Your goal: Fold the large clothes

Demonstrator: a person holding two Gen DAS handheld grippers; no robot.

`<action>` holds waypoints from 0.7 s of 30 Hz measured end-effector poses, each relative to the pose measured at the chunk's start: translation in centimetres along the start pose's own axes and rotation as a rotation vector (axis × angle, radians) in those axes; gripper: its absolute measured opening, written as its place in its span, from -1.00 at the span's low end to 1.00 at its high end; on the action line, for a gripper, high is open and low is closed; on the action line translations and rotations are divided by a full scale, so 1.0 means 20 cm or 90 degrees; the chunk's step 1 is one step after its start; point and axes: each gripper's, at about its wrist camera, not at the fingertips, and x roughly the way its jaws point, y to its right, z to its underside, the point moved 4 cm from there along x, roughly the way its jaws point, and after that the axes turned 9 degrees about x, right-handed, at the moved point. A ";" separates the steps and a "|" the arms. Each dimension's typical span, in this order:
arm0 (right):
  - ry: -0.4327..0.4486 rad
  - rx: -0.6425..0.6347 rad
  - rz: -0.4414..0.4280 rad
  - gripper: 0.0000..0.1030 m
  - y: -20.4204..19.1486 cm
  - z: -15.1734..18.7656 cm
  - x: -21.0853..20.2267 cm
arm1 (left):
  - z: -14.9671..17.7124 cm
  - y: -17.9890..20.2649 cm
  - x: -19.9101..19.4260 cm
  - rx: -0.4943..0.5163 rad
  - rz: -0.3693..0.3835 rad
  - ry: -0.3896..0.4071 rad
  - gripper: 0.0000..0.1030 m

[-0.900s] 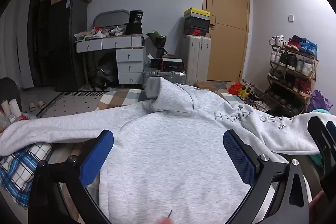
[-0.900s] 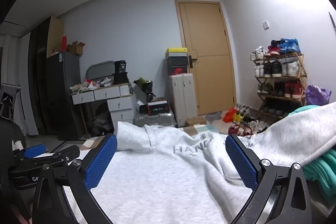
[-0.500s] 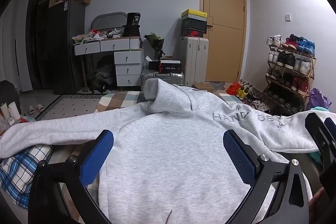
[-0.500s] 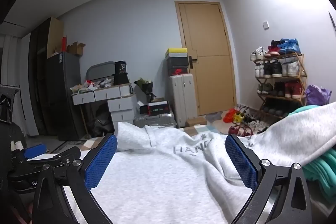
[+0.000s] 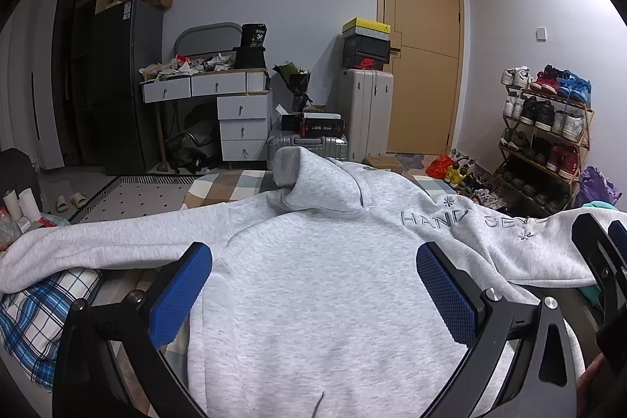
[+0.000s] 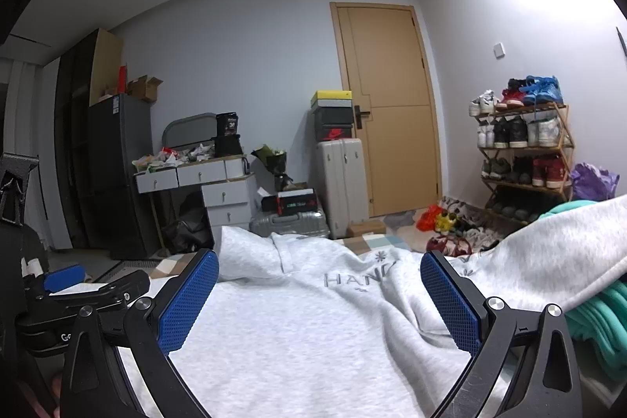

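A light grey hoodie (image 5: 313,281) lies spread flat, hood at the far end, lettering across its chest. One sleeve (image 5: 98,245) stretches out to the left; the other sleeve (image 6: 548,261) runs up to the right. My left gripper (image 5: 313,292) hovers above the hoodie's lower body, jaws wide open, nothing between the blue pads. My right gripper (image 6: 319,300) stands open low over the same hoodie (image 6: 305,332), further right, also holding nothing. The left gripper's body (image 6: 78,296) shows at the left edge of the right wrist view.
A blue plaid cloth (image 5: 39,308) lies under the left sleeve. Teal fabric (image 6: 595,316) sits at the right. Beyond stand a drawer desk (image 5: 219,104), suitcases (image 5: 364,112), a wooden door (image 5: 423,46) and a shoe rack (image 5: 544,140).
The left wrist view has shifted slightly, the room sliding a little to the left. The right gripper has stayed put. Both stay open.
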 end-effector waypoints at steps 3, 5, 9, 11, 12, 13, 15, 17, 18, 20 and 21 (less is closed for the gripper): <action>0.001 0.001 -0.003 1.00 0.00 0.00 0.00 | 0.00 0.00 0.00 0.003 -0.005 0.000 0.98; 0.001 -0.002 -0.011 1.00 -0.01 0.00 -0.01 | 0.00 0.00 0.00 0.004 -0.013 0.008 0.98; 0.004 -0.010 -0.021 1.00 -0.03 0.00 -0.02 | 0.01 -0.01 0.01 0.003 -0.017 0.004 0.98; 0.005 -0.012 -0.020 1.00 -0.03 0.01 -0.02 | 0.01 -0.01 0.01 0.003 -0.016 0.002 0.98; 0.005 -0.012 -0.020 1.00 -0.04 0.01 -0.02 | 0.01 -0.01 0.01 0.003 -0.015 0.001 0.98; 0.005 -0.011 -0.020 1.00 -0.03 0.02 -0.02 | 0.01 0.00 0.01 0.005 -0.014 0.000 0.98; 0.000 -0.006 -0.019 1.00 -0.03 0.02 -0.01 | 0.01 0.00 0.01 0.006 -0.014 -0.002 0.98; -0.004 -0.003 -0.017 1.00 -0.03 0.02 -0.01 | 0.01 0.01 0.01 0.005 -0.013 -0.002 0.98; -0.006 -0.001 -0.017 1.00 -0.03 0.02 -0.01 | 0.01 0.01 0.01 0.005 -0.013 -0.002 0.98; -0.005 0.001 -0.017 1.00 -0.02 0.02 -0.01 | 0.02 0.01 0.01 0.006 -0.012 -0.002 0.98; -0.005 0.001 -0.017 1.00 -0.02 0.01 -0.01 | 0.02 0.01 0.01 0.007 -0.012 -0.002 0.98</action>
